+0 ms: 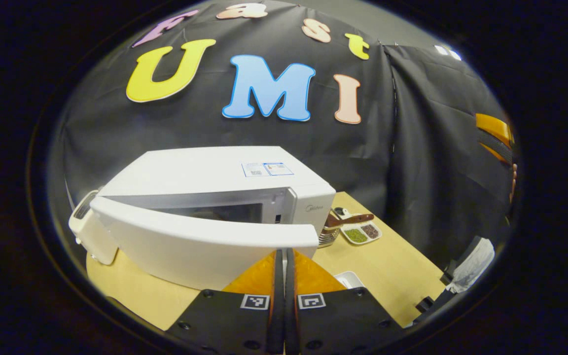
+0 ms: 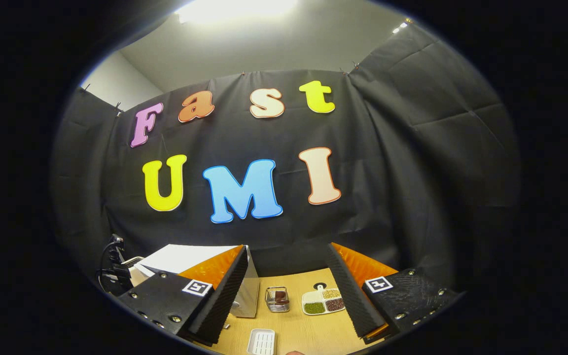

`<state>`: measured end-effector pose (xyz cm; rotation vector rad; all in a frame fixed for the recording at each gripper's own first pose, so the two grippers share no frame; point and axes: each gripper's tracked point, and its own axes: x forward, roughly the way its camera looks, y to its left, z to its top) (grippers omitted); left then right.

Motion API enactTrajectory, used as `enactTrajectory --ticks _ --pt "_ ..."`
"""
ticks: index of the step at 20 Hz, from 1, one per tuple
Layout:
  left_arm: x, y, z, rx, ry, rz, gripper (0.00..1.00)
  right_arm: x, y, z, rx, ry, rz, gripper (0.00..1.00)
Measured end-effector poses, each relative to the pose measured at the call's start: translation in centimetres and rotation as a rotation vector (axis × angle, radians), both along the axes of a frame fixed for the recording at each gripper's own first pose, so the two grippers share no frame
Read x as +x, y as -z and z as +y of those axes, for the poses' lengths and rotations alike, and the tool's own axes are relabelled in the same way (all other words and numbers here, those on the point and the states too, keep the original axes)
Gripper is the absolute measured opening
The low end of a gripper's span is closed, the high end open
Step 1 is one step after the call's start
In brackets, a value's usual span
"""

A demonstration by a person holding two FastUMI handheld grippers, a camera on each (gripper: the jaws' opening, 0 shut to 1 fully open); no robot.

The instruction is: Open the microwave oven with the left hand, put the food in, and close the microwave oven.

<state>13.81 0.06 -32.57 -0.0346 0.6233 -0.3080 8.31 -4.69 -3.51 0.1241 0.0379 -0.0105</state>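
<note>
The white microwave [image 1: 215, 172] stands on the wooden table [image 1: 392, 276] with its door [image 1: 200, 241] swung partly open toward me. My left gripper [image 1: 284, 259] is shut, its tips right at the door's lower edge near the free end; I cannot tell whether they pinch it. A divided dish of green and brown grains [image 1: 361, 232] and a small white tray [image 1: 349, 279] lie to the right of the microwave. My right gripper [image 2: 289, 291] hangs open above the table, and beyond it I see the wire basket [image 2: 277, 299], the divided dish [image 2: 323, 301] and the white tray [image 2: 263, 341]. The microwave [image 2: 185, 257] shows behind its left finger.
A white appliance [image 1: 84, 224] sits left of the microwave. A wire basket [image 1: 328, 237] and a brown-handled utensil [image 1: 353, 218] stand by the dish. An orange-and-black object [image 1: 495, 132] with a hand [image 1: 513, 182] is at the far right. White cloth [image 1: 474, 266] lies at the table's right edge.
</note>
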Motion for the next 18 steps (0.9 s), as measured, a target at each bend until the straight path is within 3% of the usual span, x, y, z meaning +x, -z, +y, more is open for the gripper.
enactTrajectory --ticks 4,18 --pt "1.6 0.5 -0.5 0.009 0.005 -0.003 0.07 0.3 0.4 -0.7 0.005 0.012 0.01 0.97" --pt "6.7 2.3 -0.7 -0.043 -0.107 0.042 0.07 1.8 0.7 -2.0 -0.01 0.01 0.018 0.96"
